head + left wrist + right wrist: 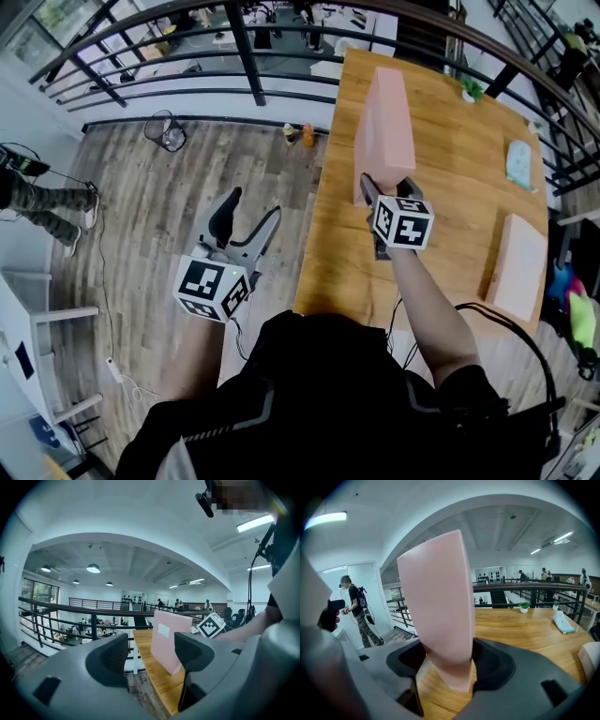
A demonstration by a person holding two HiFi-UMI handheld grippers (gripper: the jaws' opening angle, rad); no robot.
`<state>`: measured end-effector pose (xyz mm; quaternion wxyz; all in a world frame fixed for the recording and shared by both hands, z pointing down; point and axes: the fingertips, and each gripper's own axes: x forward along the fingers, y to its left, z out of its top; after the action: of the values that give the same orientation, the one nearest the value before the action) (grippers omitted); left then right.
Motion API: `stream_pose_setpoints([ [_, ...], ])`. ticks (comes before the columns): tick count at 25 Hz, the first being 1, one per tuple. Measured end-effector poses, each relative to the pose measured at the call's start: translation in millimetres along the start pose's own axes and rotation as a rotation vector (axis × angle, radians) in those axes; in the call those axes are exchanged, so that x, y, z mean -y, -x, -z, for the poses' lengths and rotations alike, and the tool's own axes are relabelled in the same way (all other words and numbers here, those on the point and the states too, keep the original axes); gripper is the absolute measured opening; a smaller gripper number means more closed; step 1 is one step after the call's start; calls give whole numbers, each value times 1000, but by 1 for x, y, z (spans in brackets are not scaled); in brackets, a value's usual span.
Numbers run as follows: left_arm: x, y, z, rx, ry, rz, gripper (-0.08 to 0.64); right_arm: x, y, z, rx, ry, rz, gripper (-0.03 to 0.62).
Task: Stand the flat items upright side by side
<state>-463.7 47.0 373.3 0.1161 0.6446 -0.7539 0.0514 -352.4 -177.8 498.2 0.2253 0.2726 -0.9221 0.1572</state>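
Pale pink board [382, 122] (honey-brown wooden table [459, 178])

A plant [472, 90] and a teal cloth [519, 164] are seen on a wooden table [450, 197], bordered by a railing [246, 49]; a wire bin [166, 130] is set on the floor [169, 216].

You've got one pink flat item [382, 127] standing upright on its long edge on the wooden table [450, 216]. It runs away from you along the table's left side. It's a plain, pale pink slab with a small white label [163, 630] on the face turned to your left. Its near end sits between the jaws of your right gripper [450, 660], which press on both broad faces. Your second pink flat item [518, 265] lies flat on its broad face near the table's right edge, well apart from the upright one.
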Motion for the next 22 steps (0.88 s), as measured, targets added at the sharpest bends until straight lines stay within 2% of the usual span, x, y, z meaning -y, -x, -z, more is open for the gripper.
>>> stream_pose_setpoints([
  [8,-33,18,6,15,16,-62,325,-30,-48,-18,4,-20,13,319],
  [15,-43,37,8,23,56,-81,310,-32,-79,-34,-3,-27,37,319],
  [19,-51,46,9,41,72,-113,310,-30,-92,-45,-4,-34,62,319],
  [22,-56,56,5,57,55,-150,310,-31,-102,-52,-5,-34,65,319],
])
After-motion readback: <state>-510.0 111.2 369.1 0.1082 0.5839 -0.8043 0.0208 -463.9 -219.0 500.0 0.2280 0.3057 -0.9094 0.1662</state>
